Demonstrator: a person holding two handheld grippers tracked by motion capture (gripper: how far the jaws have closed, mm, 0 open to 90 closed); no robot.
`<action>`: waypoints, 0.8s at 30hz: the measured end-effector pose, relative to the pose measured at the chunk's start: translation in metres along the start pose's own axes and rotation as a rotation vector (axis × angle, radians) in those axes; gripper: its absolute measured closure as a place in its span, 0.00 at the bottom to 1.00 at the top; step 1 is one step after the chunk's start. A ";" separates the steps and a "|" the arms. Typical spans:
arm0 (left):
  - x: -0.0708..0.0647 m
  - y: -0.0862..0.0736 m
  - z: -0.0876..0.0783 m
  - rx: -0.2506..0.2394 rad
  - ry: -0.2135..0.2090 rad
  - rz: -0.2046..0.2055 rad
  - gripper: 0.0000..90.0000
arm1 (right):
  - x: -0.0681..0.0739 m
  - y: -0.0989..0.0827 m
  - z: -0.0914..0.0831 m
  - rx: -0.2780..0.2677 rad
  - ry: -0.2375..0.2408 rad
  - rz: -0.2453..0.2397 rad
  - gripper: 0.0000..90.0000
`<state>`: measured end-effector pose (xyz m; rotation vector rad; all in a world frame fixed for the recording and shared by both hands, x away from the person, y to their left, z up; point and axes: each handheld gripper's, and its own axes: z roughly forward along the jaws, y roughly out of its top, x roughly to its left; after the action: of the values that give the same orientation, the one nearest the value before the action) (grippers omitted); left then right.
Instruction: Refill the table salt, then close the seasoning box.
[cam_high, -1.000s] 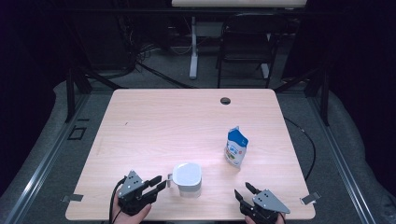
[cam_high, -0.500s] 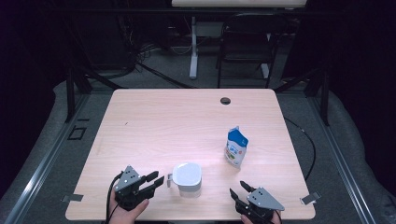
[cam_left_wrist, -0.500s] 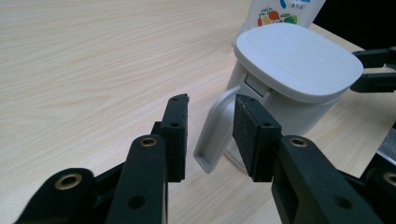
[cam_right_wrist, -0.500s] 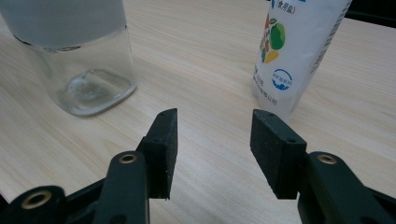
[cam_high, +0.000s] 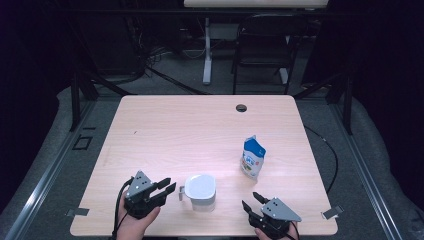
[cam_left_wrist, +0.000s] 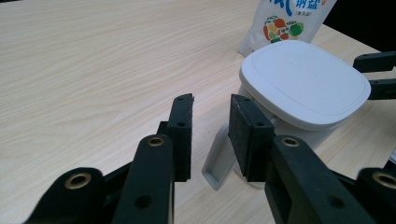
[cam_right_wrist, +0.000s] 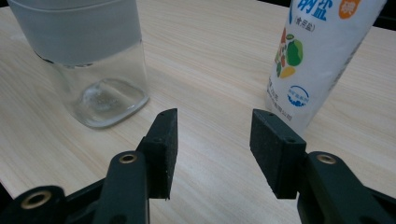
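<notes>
A clear glass jar (cam_high: 201, 191) with a white square lid (cam_left_wrist: 303, 79) stands near the table's front edge, its handle (cam_left_wrist: 215, 158) pointing left. My left gripper (cam_high: 169, 186) sits just left of that handle. Its jaws have just been closing; the handle lies low in the gap beyond the pads (cam_left_wrist: 246, 135), which do not press on it. A white and blue salt pouch (cam_high: 253, 157) stands upright right of the jar. My right gripper (cam_high: 252, 200) is open at the front right. It points between the jar (cam_right_wrist: 88, 56) and the pouch (cam_right_wrist: 313, 56), with nothing between its jaws.
The light wooden table (cam_high: 200, 125) has a round cable hole (cam_high: 241, 107) near its far edge. A dark chair (cam_high: 260, 50) and a desk leg stand on the floor beyond. Taped marks sit at the table's front corners.
The left gripper's jaws spread a little and then came closer together again beside the handle. Both hands stayed almost where they were.
</notes>
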<state>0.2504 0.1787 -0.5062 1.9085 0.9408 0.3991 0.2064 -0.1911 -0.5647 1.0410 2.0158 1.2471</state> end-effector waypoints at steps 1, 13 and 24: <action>0.000 0.001 0.000 0.000 -0.003 0.006 0.80 | 0.000 0.002 0.000 0.000 0.002 -0.003 0.58; -0.001 0.015 0.002 0.012 -0.018 0.033 0.86 | 0.005 0.011 0.003 -0.002 0.023 -0.014 0.58; -0.009 0.025 0.005 0.029 -0.056 0.073 0.93 | 0.009 0.021 0.010 -0.014 0.044 -0.026 0.58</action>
<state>0.2584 0.1621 -0.4868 1.9741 0.8466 0.3749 0.2159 -0.1734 -0.5499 0.9862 2.0437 1.2795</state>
